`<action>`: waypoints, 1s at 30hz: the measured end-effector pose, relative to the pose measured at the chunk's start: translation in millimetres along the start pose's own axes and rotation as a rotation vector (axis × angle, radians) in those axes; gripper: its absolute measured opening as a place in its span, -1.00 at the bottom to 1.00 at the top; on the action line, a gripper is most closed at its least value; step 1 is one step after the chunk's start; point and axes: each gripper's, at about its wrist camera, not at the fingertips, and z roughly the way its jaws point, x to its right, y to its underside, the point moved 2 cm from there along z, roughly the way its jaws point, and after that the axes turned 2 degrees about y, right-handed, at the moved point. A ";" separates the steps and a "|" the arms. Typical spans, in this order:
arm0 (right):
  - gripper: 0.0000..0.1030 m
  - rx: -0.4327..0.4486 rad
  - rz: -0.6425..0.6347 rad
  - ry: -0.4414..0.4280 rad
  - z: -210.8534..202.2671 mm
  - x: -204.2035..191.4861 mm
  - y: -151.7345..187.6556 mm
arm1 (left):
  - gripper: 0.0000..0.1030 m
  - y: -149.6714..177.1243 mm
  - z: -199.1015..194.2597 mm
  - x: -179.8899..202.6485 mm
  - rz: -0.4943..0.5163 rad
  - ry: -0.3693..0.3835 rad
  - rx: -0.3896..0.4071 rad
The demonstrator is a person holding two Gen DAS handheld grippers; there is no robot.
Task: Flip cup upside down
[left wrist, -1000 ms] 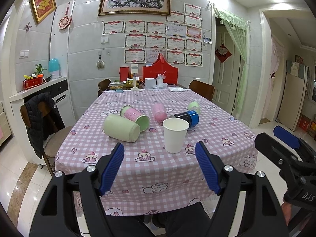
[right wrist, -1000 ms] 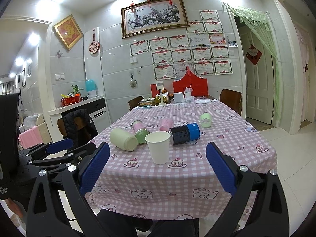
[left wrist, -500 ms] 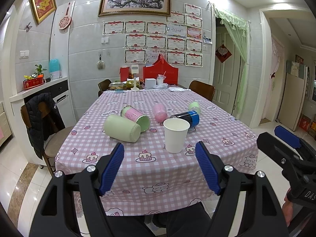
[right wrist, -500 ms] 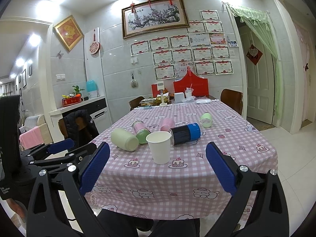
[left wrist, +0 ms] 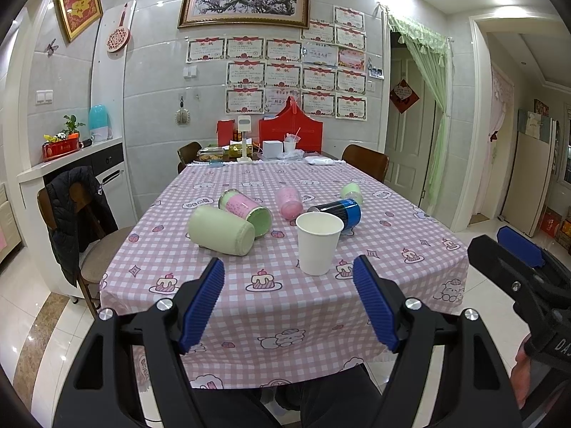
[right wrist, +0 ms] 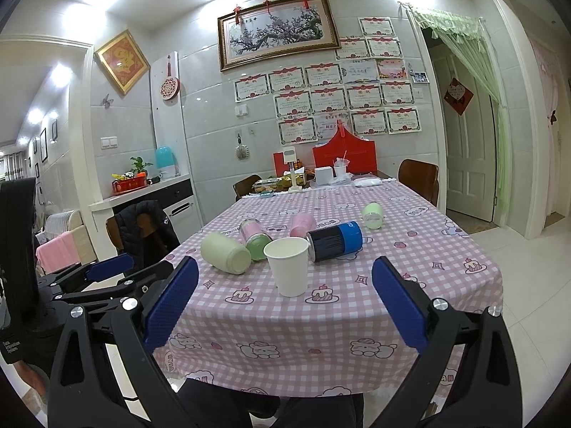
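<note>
A white paper cup (left wrist: 317,242) stands upright, mouth up, near the front of the pink checked table (left wrist: 285,306); it also shows in the right wrist view (right wrist: 288,266). My left gripper (left wrist: 289,303) is open and empty, held short of the table's front edge, with the cup just beyond and slightly right. My right gripper (right wrist: 283,306) is open and empty, also short of the edge, with the cup straight ahead. The right gripper shows at the far right of the left wrist view (left wrist: 517,260).
Behind the cup several cups lie on their sides: a pale green one (left wrist: 219,230), a pink-and-green one (left wrist: 246,210), a pink one (left wrist: 289,202), a blue-and-black one (left wrist: 337,212), a small green one (left wrist: 352,192). Chairs (left wrist: 85,235) flank the table. Boxes (left wrist: 291,133) stand at the far end.
Both grippers have drifted very slightly; the cup sits a touch nearer in the right wrist view. Nothing on the table has moved.
</note>
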 end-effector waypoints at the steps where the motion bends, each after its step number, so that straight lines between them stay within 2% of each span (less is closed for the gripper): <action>1: 0.83 0.000 0.001 0.001 0.0 0.9 0.1 | 0.43 0.3 0.0 -0.1 0.000 -0.001 0.000; 30: 0.83 -0.009 -0.002 -0.008 -0.9 0.4 1.3 | 0.43 1.8 -1.2 1.2 0.033 -0.016 0.008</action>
